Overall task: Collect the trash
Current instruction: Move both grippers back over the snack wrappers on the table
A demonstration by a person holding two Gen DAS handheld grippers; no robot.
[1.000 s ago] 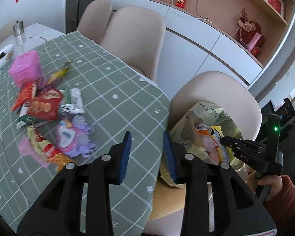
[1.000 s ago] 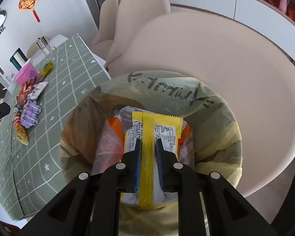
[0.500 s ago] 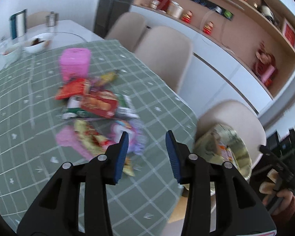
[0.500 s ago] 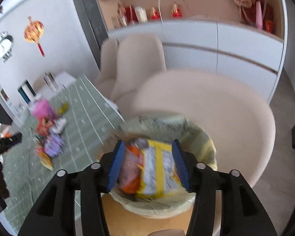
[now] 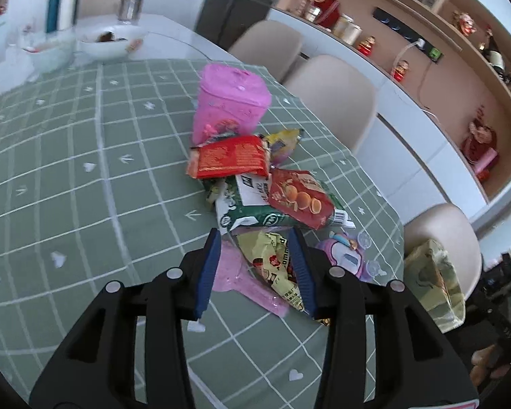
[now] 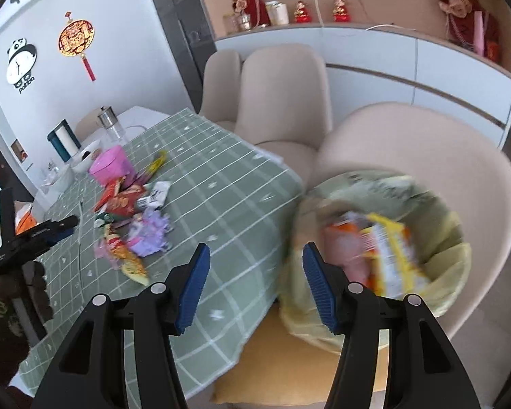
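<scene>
A pile of snack wrappers lies on the green checked tablecloth (image 5: 85, 177): a red wrapper (image 5: 231, 156), a green-and-white packet (image 5: 245, 209), an orange-red snack bag (image 5: 299, 201), a yellow wrapper (image 5: 269, 262) and a pink wrapper (image 5: 235, 277). My left gripper (image 5: 255, 269) hangs just above the yellow wrapper. Its jaws are opening and its pads press on nothing. A yellowish trash bag (image 6: 439, 225) sits on a beige chair (image 6: 460, 156) and holds a yellow packet (image 6: 388, 248). My right gripper (image 6: 255, 283) is open and empty, above the gap between table and bag.
A pink tin (image 5: 228, 102) stands behind the pile and a purple toy blister pack (image 5: 344, 259) lies beside it. White bowls (image 5: 109, 42) and a metal pot (image 5: 129, 6) are at the far end. More beige chairs (image 5: 334, 95) line the table's right side.
My left gripper swung from the table corner over to the wrapper pile. My right gripper let go of the yellow packet in the bag, opened wide and pulled up and back.
</scene>
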